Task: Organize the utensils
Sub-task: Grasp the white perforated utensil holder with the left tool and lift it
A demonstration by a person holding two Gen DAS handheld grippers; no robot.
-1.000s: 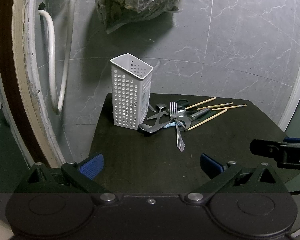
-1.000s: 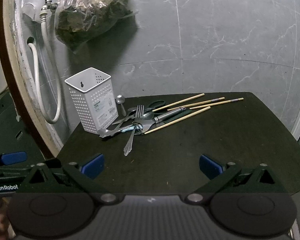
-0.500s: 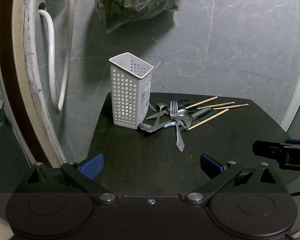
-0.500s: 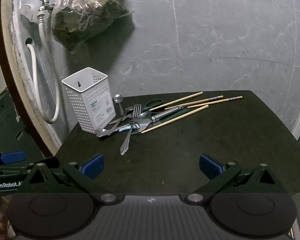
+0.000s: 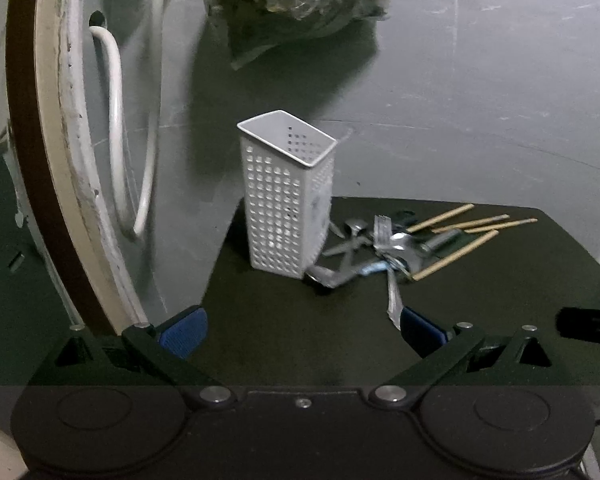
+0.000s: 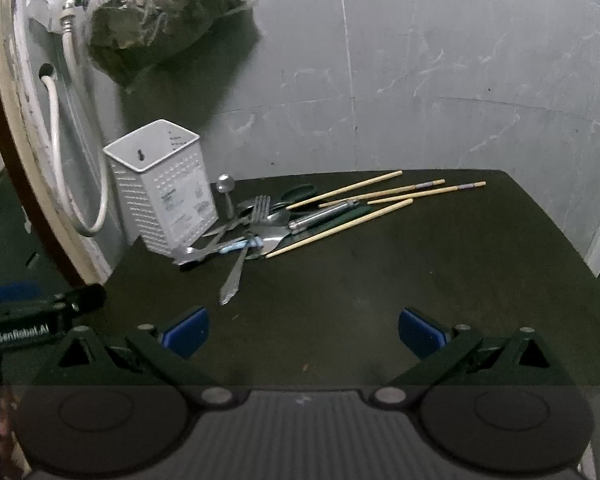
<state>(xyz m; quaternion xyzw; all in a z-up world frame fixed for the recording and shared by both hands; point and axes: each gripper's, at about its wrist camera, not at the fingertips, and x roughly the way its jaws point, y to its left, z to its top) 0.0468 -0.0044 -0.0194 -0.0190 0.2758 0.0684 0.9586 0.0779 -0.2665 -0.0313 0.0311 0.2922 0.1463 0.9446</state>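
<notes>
Grey marbled tiles point(image 6: 440, 80) form the backdrop, and a dark table point(image 6: 420, 288) carries all task items. Left gripper point(image 5: 302, 326): jaws spread wide, blue pads apart, nothing between them; it hangs above the near part of the table, short of the white holder point(image 5: 286, 196), with the fork handle tip just beside its right-hand pad. Right gripper point(image 6: 302, 326): jaws likewise spread wide and empty, held over bare table surface, nearer the camera than the holder. The white holder is a perforated plastic caddy standing upright at the table's far left corner, with nothing seen inside it. Directly beside the holder, on its right, lies the utensil pile: a fork point(image 6: 246, 240) with its tines toward the wall and its handle pointing toward the grippers, spoons point(image 6: 270, 236) crossing beneath it, and a small round-headed spoon point(image 6: 225, 190) just beside the holder's wall. A metal-handled tool point(image 6: 324, 214) lies farther right of the holder, among four wooden chopsticks point(image 6: 364, 220) that fan out away from the holder. Left of the holder, off the table, a white hose point(image 6: 66, 152) loops down the wall. Above the holder a plastic bag point(image 6: 160, 12) of dark contents hangs against the tiles.
</notes>
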